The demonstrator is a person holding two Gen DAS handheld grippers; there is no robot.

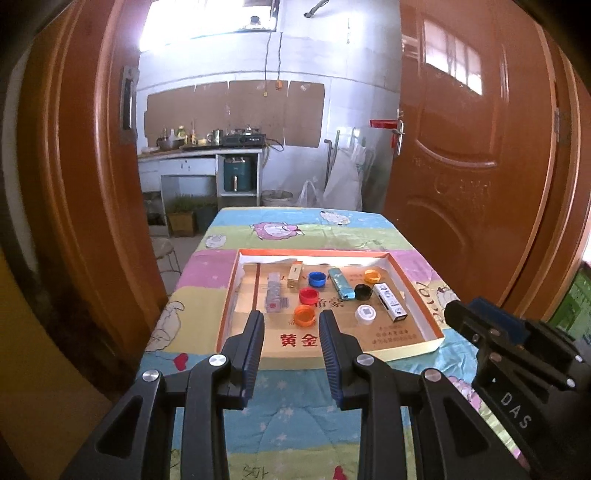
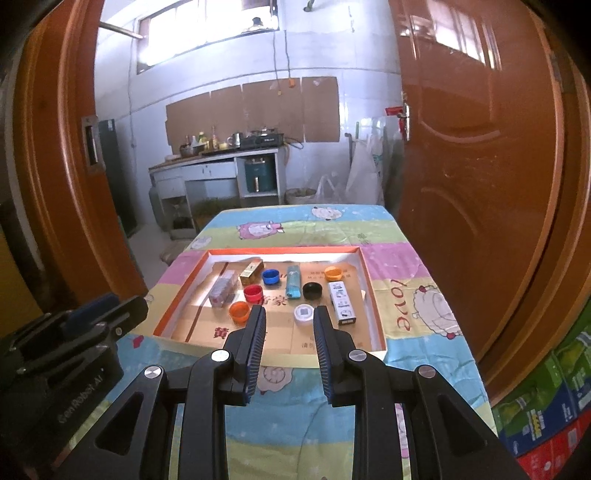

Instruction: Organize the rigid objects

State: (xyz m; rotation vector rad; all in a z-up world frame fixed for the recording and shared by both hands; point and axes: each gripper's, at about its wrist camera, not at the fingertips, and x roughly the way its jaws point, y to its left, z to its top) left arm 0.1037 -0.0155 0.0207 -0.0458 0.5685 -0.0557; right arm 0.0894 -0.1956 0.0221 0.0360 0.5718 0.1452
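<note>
Table's tray (image 1: 415, 345) beyond empty fingers (image 1: 258, 332)

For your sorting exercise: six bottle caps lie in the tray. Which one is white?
The white cap, nearest the tray's front edge, beside the white box. The other caps are two orange, red, blue and black.

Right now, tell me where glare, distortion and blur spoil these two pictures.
Left wrist view: the window is blown out white, the doors bow with fisheye curve, and the corners go black. Right wrist view: the window glares again, a bright sheen lies on the door, and the cartons at the edge are soft. The tray stays sharp and evenly lit in both.
</note>
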